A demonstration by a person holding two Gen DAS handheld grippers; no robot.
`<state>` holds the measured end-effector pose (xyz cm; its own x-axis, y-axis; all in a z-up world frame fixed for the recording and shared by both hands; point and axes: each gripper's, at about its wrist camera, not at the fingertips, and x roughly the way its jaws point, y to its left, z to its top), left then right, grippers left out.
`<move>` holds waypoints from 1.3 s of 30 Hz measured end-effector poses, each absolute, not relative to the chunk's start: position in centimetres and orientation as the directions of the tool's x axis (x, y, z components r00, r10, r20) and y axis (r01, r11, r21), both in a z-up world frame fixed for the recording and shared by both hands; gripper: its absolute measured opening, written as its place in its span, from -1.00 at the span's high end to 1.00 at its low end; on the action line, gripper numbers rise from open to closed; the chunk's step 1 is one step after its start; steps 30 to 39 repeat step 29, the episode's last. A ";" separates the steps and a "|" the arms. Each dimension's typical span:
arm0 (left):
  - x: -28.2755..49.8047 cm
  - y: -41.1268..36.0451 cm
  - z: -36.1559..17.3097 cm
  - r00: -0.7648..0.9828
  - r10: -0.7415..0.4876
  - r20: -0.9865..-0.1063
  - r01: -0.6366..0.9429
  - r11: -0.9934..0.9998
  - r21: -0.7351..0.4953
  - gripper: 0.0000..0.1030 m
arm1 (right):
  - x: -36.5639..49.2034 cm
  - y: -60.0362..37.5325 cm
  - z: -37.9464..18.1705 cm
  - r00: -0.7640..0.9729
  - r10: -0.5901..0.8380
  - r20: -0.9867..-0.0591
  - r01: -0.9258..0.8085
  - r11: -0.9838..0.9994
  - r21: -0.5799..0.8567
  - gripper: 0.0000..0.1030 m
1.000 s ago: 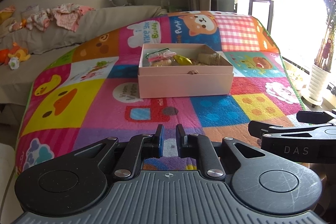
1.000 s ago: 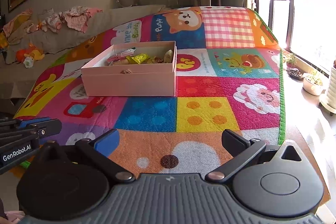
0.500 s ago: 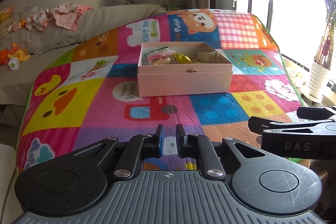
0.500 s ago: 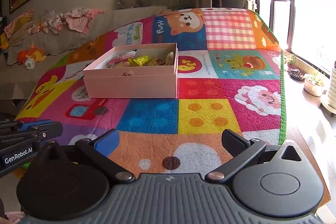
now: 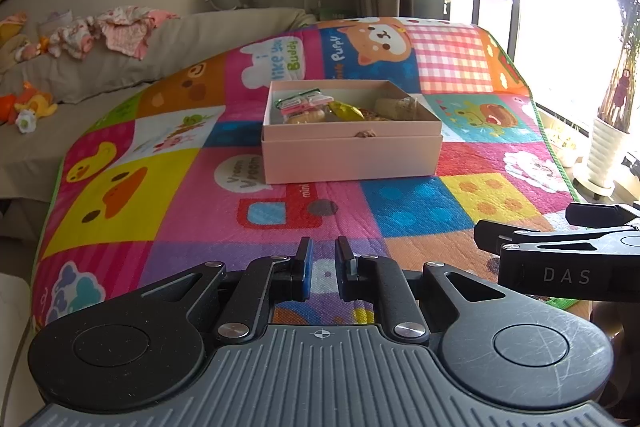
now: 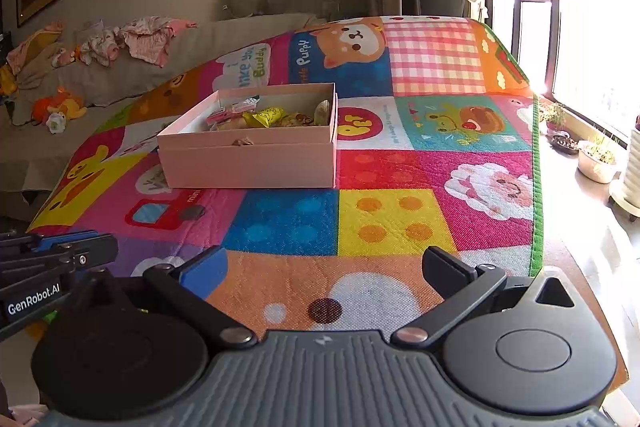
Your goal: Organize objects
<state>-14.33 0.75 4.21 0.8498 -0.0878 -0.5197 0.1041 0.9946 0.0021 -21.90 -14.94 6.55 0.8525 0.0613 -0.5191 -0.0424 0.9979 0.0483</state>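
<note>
An open pink box sits on the colourful play mat, holding several wrapped snacks. It also shows in the right wrist view with the snacks inside. My left gripper is nearly closed with a narrow gap and holds nothing, well short of the box. My right gripper is wide open and empty, over the mat's near edge. Each gripper shows at the edge of the other's view.
A grey sofa with clothes and soft toys runs along the left. A window with potted plants is on the right, beyond the mat's green edge. Framed pictures hang on the wall.
Both views have shifted very slightly; the box sits a touch nearer. Neither gripper's jaws have changed.
</note>
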 end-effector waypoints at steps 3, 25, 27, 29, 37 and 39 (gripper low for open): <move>-14.3 0.8 4.2 0.850 -0.088 -0.520 0.105 0.994 0.002 0.72 | -21.9 -15.0 6.5 0.850 0.062 -0.522 -0.041 0.998 0.052 -1.00; -14.4 0.7 4.2 0.849 -0.106 -0.518 0.113 0.993 -0.018 0.72 | -22.0 -15.3 6.4 0.846 0.063 -0.530 -0.031 0.997 0.068 -1.00; -14.4 0.7 4.2 0.849 -0.107 -0.518 0.113 0.993 -0.019 0.72 | -21.9 -15.4 6.5 0.847 0.068 -0.527 -0.037 0.997 0.069 -1.00; -14.1 1.0 4.3 0.849 -0.109 -0.518 0.111 0.993 -0.027 0.72 | -21.3 -15.8 6.7 0.845 0.077 -0.529 -0.048 0.996 0.069 -1.00; -14.1 1.0 4.3 0.849 -0.109 -0.518 0.111 0.993 -0.027 0.72 | -21.3 -15.8 6.7 0.845 0.077 -0.529 -0.048 0.996 0.069 -1.00; -14.1 1.0 4.3 0.849 -0.109 -0.518 0.111 0.993 -0.027 0.72 | -21.3 -15.8 6.7 0.845 0.077 -0.529 -0.048 0.996 0.069 -1.00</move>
